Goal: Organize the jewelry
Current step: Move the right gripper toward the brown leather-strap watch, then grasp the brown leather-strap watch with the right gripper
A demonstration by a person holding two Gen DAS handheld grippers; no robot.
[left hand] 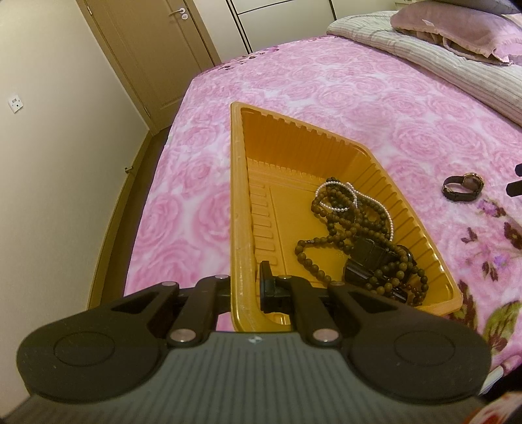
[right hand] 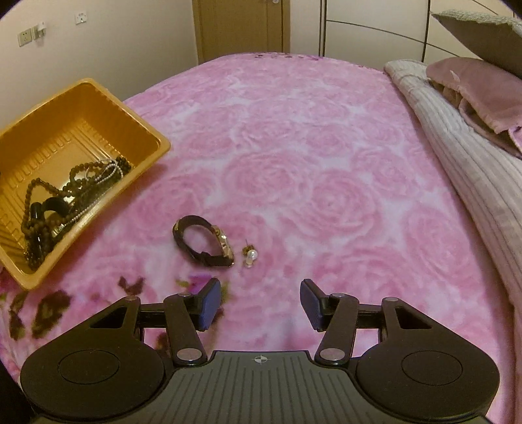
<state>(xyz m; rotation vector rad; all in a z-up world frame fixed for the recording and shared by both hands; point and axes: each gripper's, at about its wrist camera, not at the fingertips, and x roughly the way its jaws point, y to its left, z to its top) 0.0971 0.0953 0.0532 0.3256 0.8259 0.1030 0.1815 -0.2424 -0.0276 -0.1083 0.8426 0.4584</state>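
Left wrist view: your left gripper [left hand: 249, 283] is clenched on the rim of the orange ribbed plastic tray [left hand: 239, 195], steadying it. Your right gripper [right hand: 260, 301], released and empty, hovers near the dark-strapped wristwatch [right hand: 205, 242] on the bed [right hand: 326, 182].

Left tongs [left hand: 249, 287]: outer finger hidden behind tray [left hand: 238, 202] wall; only inner finger [left hand: 266, 277] shows. Tray: near-left corner cut off by edge in right view. Beads [left hand: 342, 221]: lower coils run under a black item [left hand: 368, 261], type not discernible. Watch [right hand: 204, 241]: face turned edge-on, dial unreadable. Earring [right hand: 249, 256]: too small to make out its detail. Pillow [left hand: 456, 29]: cut by top and right edges. Right tongs: only two dark tips [left hand: 515, 182] at the left view's right edge.
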